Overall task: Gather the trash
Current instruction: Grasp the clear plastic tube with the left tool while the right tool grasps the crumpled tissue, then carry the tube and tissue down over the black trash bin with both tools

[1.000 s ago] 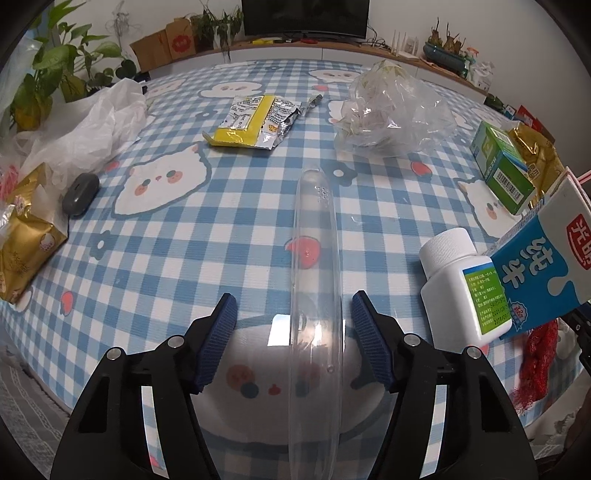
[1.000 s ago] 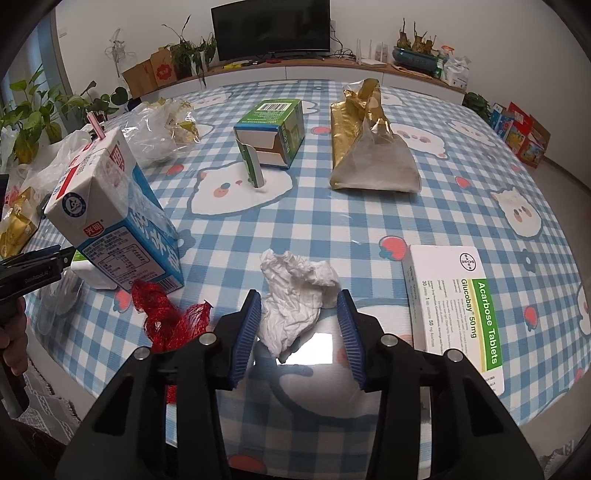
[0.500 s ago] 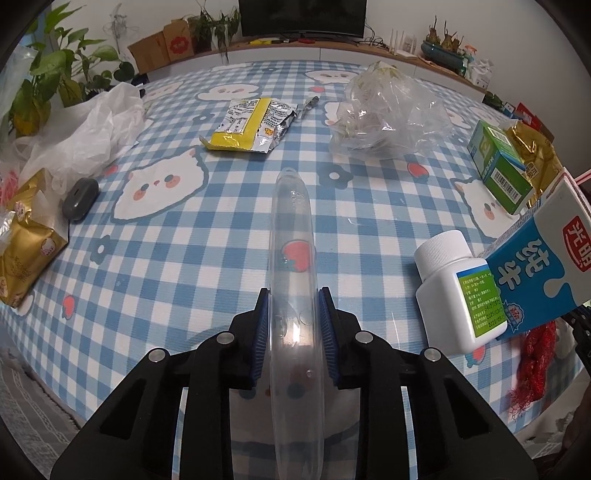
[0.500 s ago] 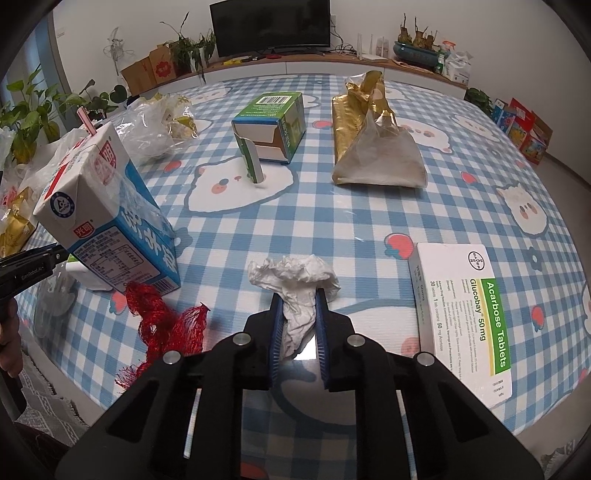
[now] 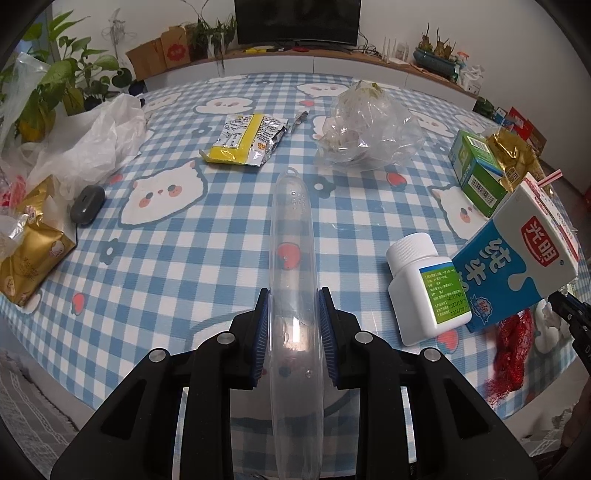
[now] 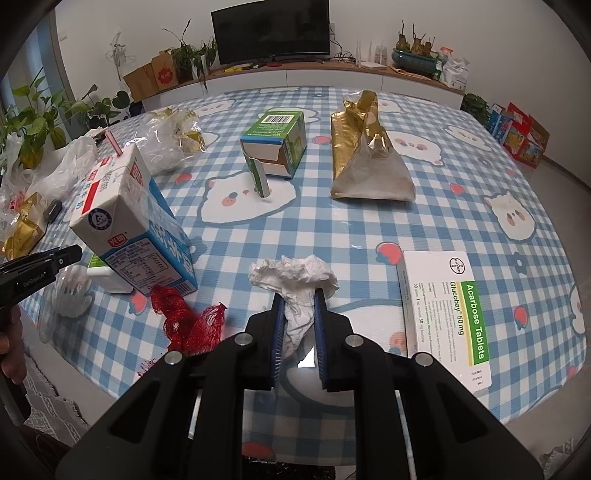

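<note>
surface cloth [image 6: 369, 229]: blue-white check, cat print. Tissue [image 6: 295, 280] white, net [image 6: 188, 321] red, carton [image 6: 129, 225] blue-white, tool pads [image 6: 277, 332] blue.

This is a home living room. A dark television [image 6: 271, 31] stands on a long low white cabinet [image 6: 332, 79] by the wall, with potted plants [image 6: 44, 122] and cardboard boxes [image 6: 151, 77] near it. The worktop [image 6: 461, 206] wears a blue checked cloth with cartoon animals.

A dark television [image 6: 271, 31] and potted plants [image 6: 44, 125] stand behind the checked table [image 6: 443, 206].
</note>
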`<state>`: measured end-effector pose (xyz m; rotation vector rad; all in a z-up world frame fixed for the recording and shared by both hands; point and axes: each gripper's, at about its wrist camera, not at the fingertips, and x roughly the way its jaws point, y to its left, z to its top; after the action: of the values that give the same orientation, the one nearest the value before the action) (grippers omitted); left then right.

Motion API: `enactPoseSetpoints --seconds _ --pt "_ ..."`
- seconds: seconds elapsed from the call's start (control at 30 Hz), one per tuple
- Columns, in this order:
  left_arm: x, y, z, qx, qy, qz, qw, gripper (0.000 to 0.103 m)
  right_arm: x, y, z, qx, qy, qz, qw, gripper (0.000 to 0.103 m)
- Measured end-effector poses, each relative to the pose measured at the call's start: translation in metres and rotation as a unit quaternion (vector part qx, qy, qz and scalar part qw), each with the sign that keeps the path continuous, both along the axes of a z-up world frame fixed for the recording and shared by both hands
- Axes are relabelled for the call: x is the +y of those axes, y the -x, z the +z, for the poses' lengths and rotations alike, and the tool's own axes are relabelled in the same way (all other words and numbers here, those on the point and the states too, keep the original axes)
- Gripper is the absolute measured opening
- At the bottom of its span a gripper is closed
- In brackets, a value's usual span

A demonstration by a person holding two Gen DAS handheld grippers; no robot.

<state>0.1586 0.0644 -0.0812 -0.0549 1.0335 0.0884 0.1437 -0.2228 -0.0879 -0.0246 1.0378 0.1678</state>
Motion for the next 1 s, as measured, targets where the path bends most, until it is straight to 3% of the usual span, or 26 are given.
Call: enactPoseSetpoints --seconds 0.77,1.0 --pt "-0.016 0.064 0.038 -0.036 0.028 -0.01 0.9989 0.025 0.009 0.047 0.049 -0.036 -0.014 -0.001 0.999 0.014" --pt "-0.021 0.091 0.036 -0.039 0.033 -0.011 0.9987 0.025 0.016 0.071 0.056 -0.041 -0.014 0.007 0.999 0.014"
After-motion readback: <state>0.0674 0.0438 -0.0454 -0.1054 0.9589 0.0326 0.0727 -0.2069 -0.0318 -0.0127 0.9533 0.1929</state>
